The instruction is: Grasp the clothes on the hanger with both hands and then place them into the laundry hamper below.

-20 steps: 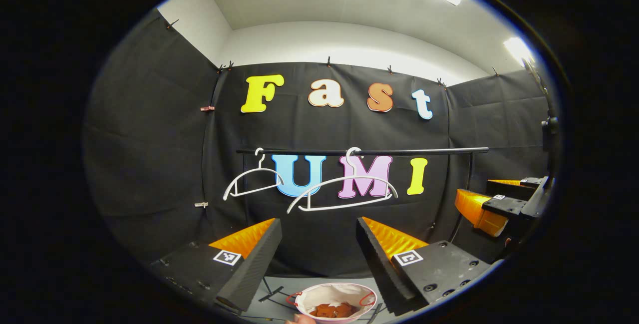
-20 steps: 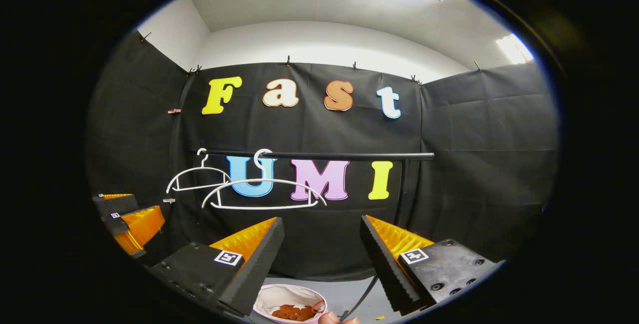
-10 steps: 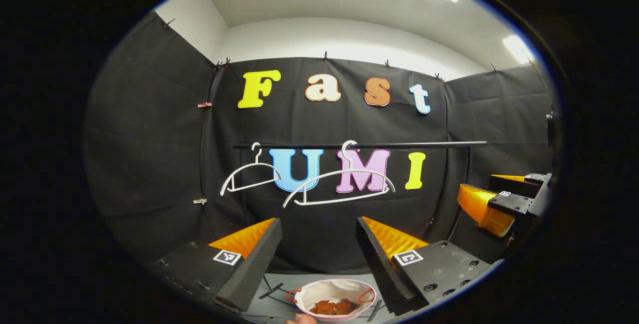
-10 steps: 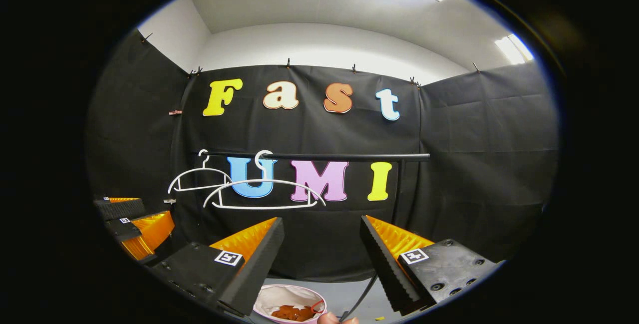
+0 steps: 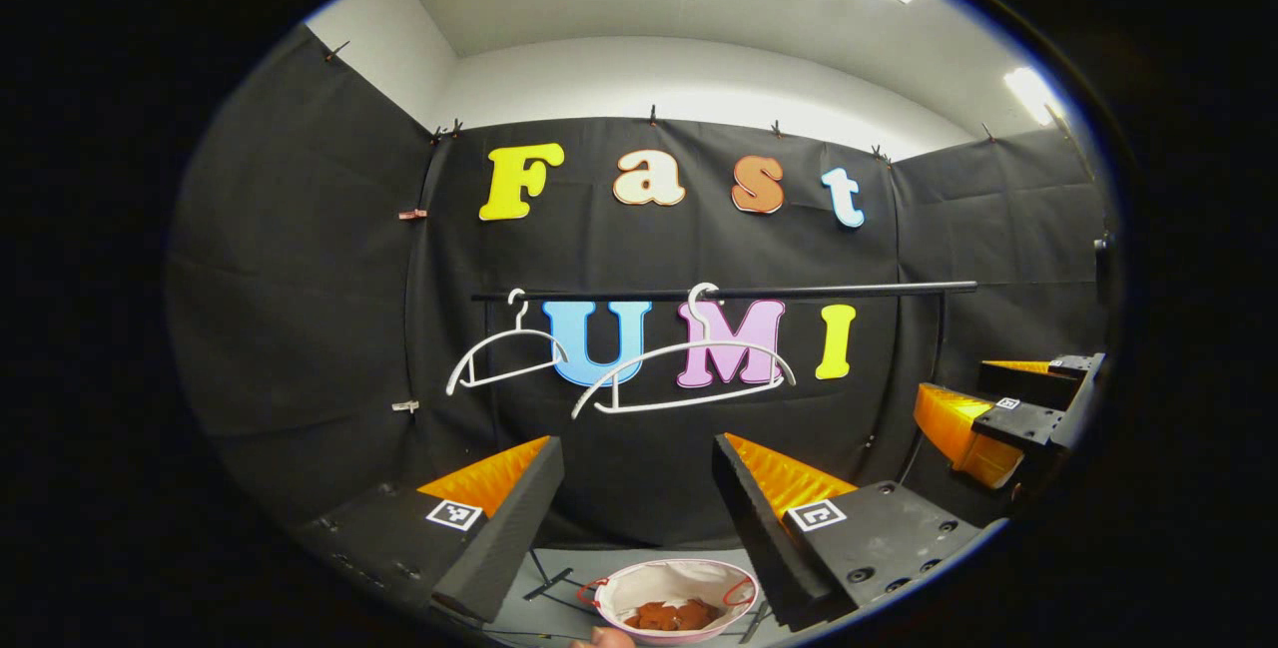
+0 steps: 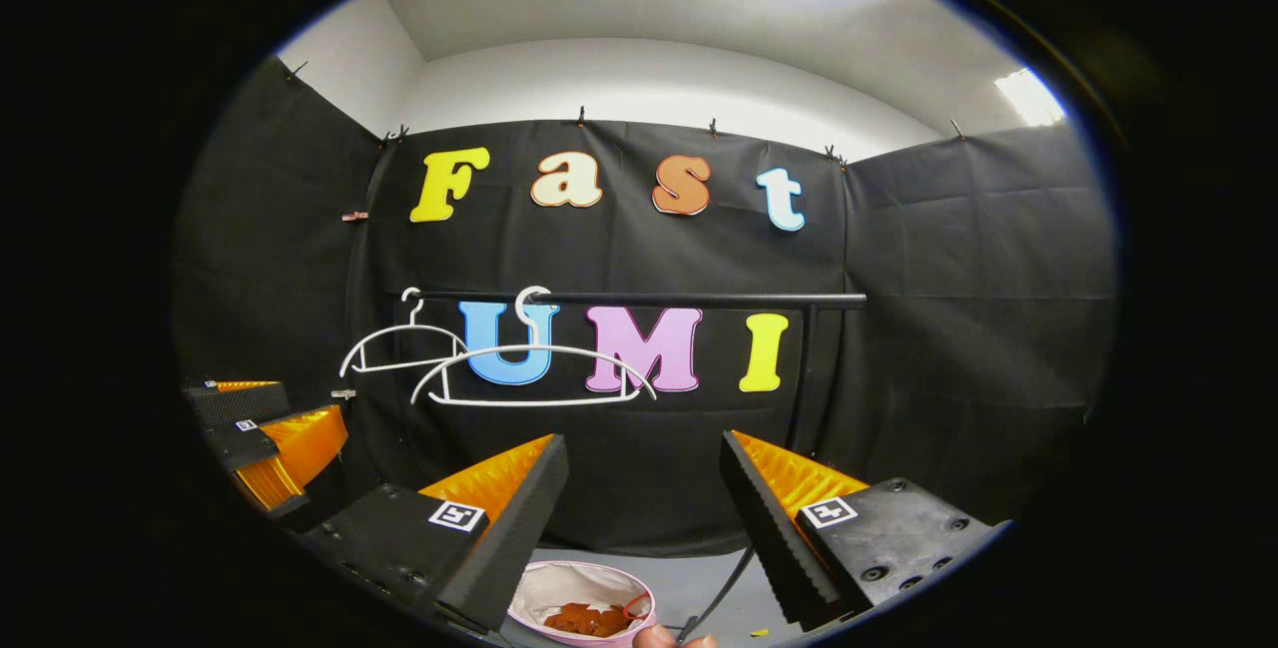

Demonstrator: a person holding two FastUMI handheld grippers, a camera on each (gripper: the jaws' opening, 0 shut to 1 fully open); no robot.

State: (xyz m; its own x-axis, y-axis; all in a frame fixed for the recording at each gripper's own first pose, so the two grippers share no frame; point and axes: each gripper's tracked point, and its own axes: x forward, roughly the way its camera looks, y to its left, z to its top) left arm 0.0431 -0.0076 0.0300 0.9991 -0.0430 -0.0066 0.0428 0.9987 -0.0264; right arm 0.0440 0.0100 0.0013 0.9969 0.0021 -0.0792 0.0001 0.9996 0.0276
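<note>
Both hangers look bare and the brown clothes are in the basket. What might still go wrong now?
Two guesses. The hamper sits low beneath the open left gripper and right gripper; lowering them might bump its rim. The nearer hanger only hooks on the rail; a nudge might swing it off.

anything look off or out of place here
Nothing spilled or damaged. Both white hangers on the rail are bare; a brown garment lies in the hamper below. Left gripper and right gripper are open.
</note>
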